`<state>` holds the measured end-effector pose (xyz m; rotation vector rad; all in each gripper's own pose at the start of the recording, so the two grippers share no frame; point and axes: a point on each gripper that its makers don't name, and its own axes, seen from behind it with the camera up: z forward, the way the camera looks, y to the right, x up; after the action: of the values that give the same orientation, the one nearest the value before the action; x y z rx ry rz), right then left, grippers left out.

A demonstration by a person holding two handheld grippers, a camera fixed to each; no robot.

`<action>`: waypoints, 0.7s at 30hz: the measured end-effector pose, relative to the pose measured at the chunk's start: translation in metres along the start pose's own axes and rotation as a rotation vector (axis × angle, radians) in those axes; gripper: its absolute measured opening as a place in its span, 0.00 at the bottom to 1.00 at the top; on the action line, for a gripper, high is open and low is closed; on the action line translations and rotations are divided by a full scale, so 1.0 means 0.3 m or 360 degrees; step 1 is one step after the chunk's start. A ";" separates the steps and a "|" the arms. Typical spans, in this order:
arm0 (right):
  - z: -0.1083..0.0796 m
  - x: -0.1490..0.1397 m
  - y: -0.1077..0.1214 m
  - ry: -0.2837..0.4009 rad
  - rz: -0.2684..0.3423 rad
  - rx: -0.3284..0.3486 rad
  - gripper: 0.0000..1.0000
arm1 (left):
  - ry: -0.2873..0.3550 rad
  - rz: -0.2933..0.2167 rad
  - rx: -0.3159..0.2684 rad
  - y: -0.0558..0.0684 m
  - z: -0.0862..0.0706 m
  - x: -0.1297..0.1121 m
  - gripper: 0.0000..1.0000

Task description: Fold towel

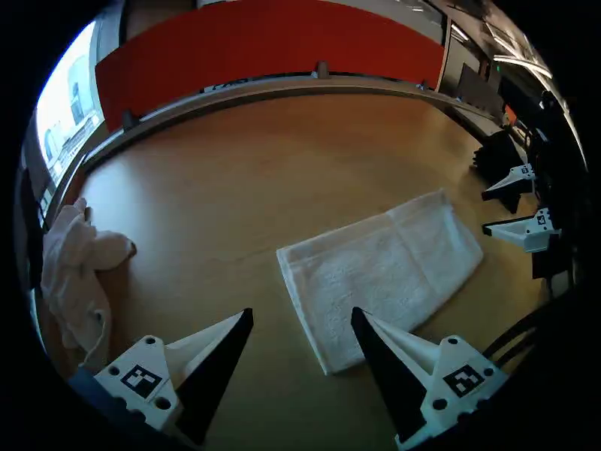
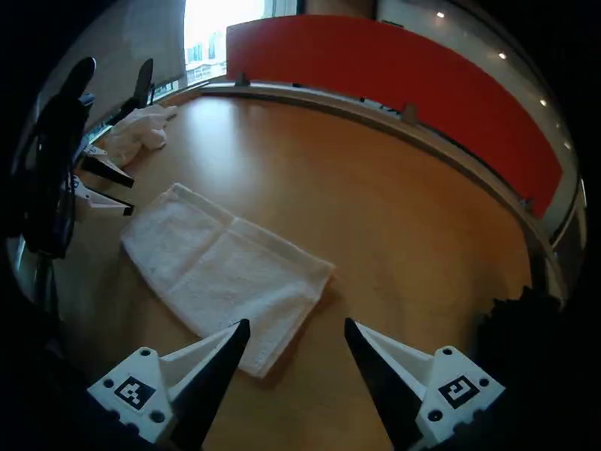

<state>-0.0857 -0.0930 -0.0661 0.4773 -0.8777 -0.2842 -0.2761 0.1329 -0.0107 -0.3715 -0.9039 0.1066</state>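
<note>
Fingers (image 1: 203, 361) of left gripper (image 1: 301, 311) and right gripper (image 2: 296, 322) hang spread, empty, near the towel (image 1: 379, 270), where pinching one layer only could undo its fold.

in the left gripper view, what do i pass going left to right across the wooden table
crumpled white cloth → folded white towel → right gripper, open, at the far right edge
</note>
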 end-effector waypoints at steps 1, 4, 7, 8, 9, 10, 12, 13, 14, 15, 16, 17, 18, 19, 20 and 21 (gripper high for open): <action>-0.006 -0.005 -0.004 0.0000 0.0002 -0.0001 0.97 | -0.0001 -0.0004 0.0002 0.002 -0.008 -0.009 0.97; -0.023 -0.019 -0.015 0.0001 0.0009 -0.0004 0.97 | -0.0003 -0.0017 0.0008 0.008 -0.030 -0.035 0.97; -0.040 -0.032 -0.023 0.0003 0.0015 -0.0005 0.97 | -0.0005 -0.0033 0.0010 0.016 -0.048 -0.060 0.97; -0.045 -0.036 -0.025 0.0004 0.0017 -0.0007 0.97 | -0.0005 -0.0039 0.0011 0.019 -0.055 -0.069 0.97; -0.050 -0.039 -0.026 0.0005 0.0018 -0.0008 0.97 | -0.0005 -0.0045 0.0011 0.021 -0.060 -0.075 0.97; -0.053 -0.042 -0.027 0.0006 0.0018 -0.0008 0.97 | -0.0005 -0.0051 0.0012 0.022 -0.064 -0.081 0.97; -0.060 -0.047 -0.028 0.0007 0.0016 -0.0007 0.97 | -0.0004 -0.0064 0.0015 0.023 -0.072 -0.091 0.97; -0.062 -0.049 -0.028 0.0007 0.0015 -0.0005 0.97 | -0.0002 -0.0070 0.0019 0.021 -0.076 -0.094 0.97; -0.064 -0.051 -0.029 0.0008 0.0012 -0.0002 0.97 | -0.0001 -0.0076 0.0023 0.019 -0.080 -0.098 0.97; -0.066 -0.053 -0.030 0.0008 0.0009 0.0001 0.97 | 0.0001 -0.0082 0.0027 0.018 -0.084 -0.100 0.97; -0.066 -0.054 -0.031 0.0007 0.0004 0.0004 0.97 | 0.0004 -0.0089 0.0032 0.016 -0.089 -0.102 0.97; -0.067 -0.055 -0.033 0.0007 -0.0001 0.0009 0.97 | 0.0007 -0.0097 0.0037 0.014 -0.094 -0.105 0.97; -0.068 -0.056 -0.034 0.0007 -0.0007 0.0013 0.97 | 0.0011 -0.0104 0.0042 0.013 -0.100 -0.107 0.97; -0.068 -0.057 -0.036 0.0006 -0.0014 0.0019 0.97 | 0.0015 -0.0112 0.0048 0.011 -0.107 -0.109 0.97; -0.068 -0.057 -0.039 0.0006 -0.0023 0.0025 0.97 | 0.0020 -0.0121 0.0055 0.009 -0.116 -0.111 0.97; -0.067 -0.057 -0.041 0.0006 -0.0031 0.0032 0.97 | 0.0023 -0.0130 0.0062 0.007 -0.124 -0.115 0.97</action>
<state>-0.0809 -0.0906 -0.0949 0.5047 -0.8733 -0.2923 -0.2682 0.1162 -0.0579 -0.2985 -0.9002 0.0465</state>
